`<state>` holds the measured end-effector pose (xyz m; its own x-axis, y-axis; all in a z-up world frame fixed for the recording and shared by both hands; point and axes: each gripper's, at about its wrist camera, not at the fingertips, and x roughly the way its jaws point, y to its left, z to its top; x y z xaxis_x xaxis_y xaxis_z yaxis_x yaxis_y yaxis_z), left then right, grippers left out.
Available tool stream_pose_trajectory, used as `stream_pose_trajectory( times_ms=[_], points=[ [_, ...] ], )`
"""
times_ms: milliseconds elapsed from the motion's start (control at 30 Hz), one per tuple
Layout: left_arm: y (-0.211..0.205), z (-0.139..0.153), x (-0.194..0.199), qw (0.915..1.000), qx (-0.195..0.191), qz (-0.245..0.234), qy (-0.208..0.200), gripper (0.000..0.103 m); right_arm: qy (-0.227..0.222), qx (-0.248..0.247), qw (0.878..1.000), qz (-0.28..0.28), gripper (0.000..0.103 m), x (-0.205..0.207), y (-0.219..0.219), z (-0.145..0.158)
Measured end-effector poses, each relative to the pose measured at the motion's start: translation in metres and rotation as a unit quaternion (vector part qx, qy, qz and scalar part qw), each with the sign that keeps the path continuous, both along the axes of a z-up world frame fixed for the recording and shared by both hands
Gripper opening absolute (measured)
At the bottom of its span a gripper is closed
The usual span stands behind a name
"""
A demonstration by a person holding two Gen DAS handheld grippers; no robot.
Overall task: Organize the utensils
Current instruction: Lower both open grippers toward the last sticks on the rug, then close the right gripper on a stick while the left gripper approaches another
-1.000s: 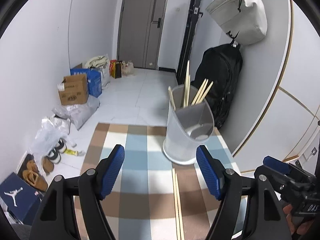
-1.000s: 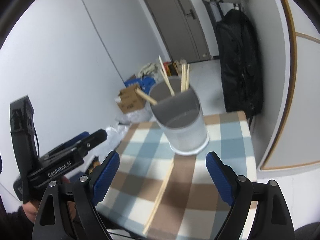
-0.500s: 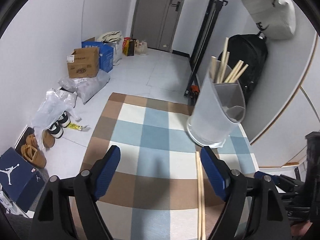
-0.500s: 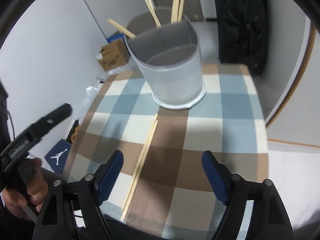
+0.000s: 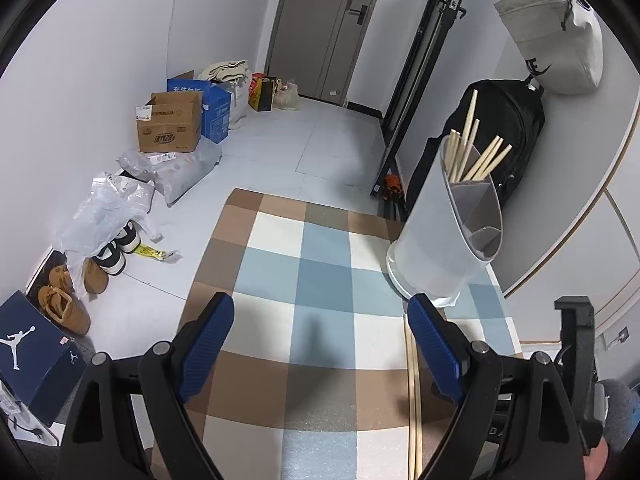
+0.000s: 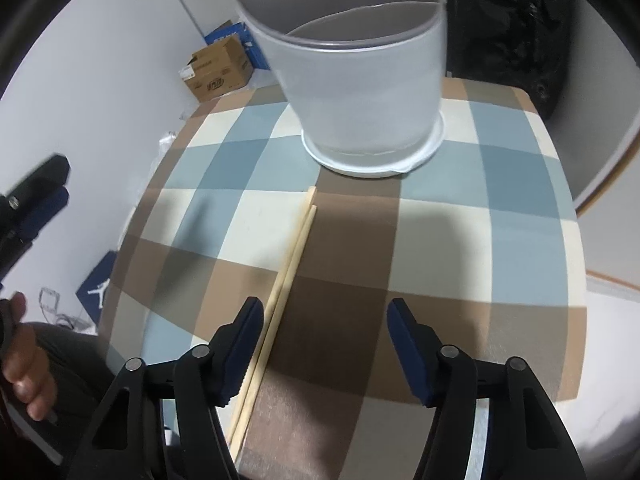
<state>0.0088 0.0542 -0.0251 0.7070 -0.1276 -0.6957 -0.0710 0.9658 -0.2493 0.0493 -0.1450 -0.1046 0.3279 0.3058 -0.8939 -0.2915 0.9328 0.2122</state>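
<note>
Two loose chopsticks [image 6: 294,248] lie side by side mid-table [image 6: 500,248], pointing at holder [image 6: 360,80] by far edge. Right gripper [image 6: 324,344] closing, nothing between pads, chopsticks just beside its left pad. Left gripper [image 5: 320,348] opening, empty.

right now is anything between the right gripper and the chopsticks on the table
Nothing visible. The two loose chopsticks lie bare on the checked tablecloth, running along the inner side of the left finger of the right gripper, whose jaws are closing and not yet on them. The holder stands further on, past their tips.
</note>
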Motion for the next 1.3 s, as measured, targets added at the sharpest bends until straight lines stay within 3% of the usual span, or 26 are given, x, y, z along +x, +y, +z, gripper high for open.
stream_pose_trajectory(
  times_ms=[267,567,767,1033,1300],
  points=[
    [0.008,-0.001,0.005,0.9999,-0.006,0.009,0.007,0.086,-0.003,-0.029,0.999,0.016,0.041,0.007,0.015,-0.007],
    [0.018,-0.006,0.009,0.9994,-0.014,0.016,0.027,0.086,-0.027,-0.084,0.996,0.035,0.038,0.008,0.031,-0.007],
    [0.017,-0.007,0.009,0.9993,0.003,0.019,0.031,0.086,-0.017,-0.077,0.996,0.044,0.019,0.01,0.037,-0.006],
    [0.014,-0.009,0.009,0.9992,0.007,0.011,0.037,0.086,0.019,-0.059,0.997,0.041,0.014,0.015,0.033,-0.008],
    [0.01,-0.006,0.008,0.9994,0.017,0.01,0.029,0.086,-0.006,-0.133,0.988,0.075,0.012,0.008,0.061,-0.01]
  ],
)
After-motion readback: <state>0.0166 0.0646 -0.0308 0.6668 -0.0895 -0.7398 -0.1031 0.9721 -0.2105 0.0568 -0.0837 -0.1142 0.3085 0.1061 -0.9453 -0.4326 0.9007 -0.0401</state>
